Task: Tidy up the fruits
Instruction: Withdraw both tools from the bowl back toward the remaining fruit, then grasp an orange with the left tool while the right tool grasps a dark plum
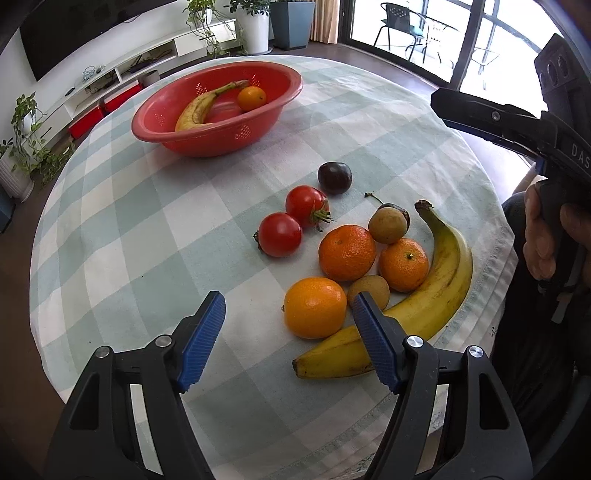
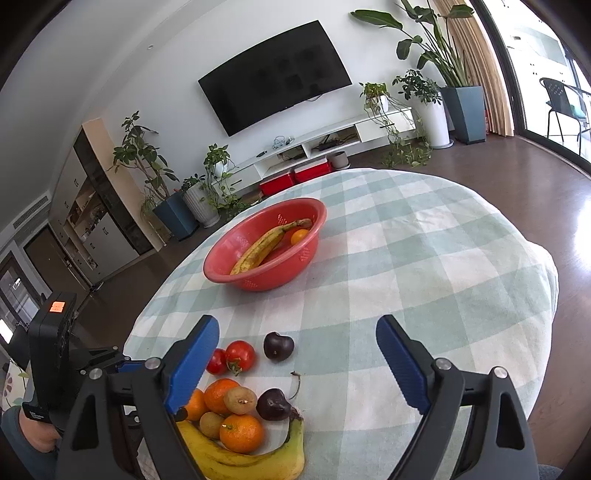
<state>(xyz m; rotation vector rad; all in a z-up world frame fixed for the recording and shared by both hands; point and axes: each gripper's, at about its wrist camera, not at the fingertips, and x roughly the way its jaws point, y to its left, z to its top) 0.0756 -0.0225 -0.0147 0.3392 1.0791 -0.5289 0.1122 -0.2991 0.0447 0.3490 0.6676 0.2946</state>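
Note:
A red basket (image 1: 221, 142) (image 2: 258, 282) on the checked tablecloth holds a banana (image 1: 201, 107) and an orange (image 1: 252, 98). Loose fruit lies nearer: two tomatoes (image 1: 293, 221) (image 2: 240, 355), dark plums (image 1: 334, 177) (image 2: 278, 346), several oranges (image 1: 347, 253) (image 2: 241, 432), small brownish fruits (image 1: 388, 225) (image 2: 240, 400) and a banana (image 1: 439, 291) (image 2: 258, 461). My left gripper (image 1: 288, 314) is open and empty, just above the table beside the near orange (image 1: 315, 307). My right gripper (image 2: 297, 339) is open and empty above the fruit pile; its body shows in the left wrist view (image 1: 517, 125).
The round table's edge (image 2: 546, 295) drops to a dark wood floor. Beyond stand a TV (image 2: 275, 86), a low white console (image 2: 332, 147), potted plants (image 2: 428, 96) and a balcony chair (image 1: 399, 26).

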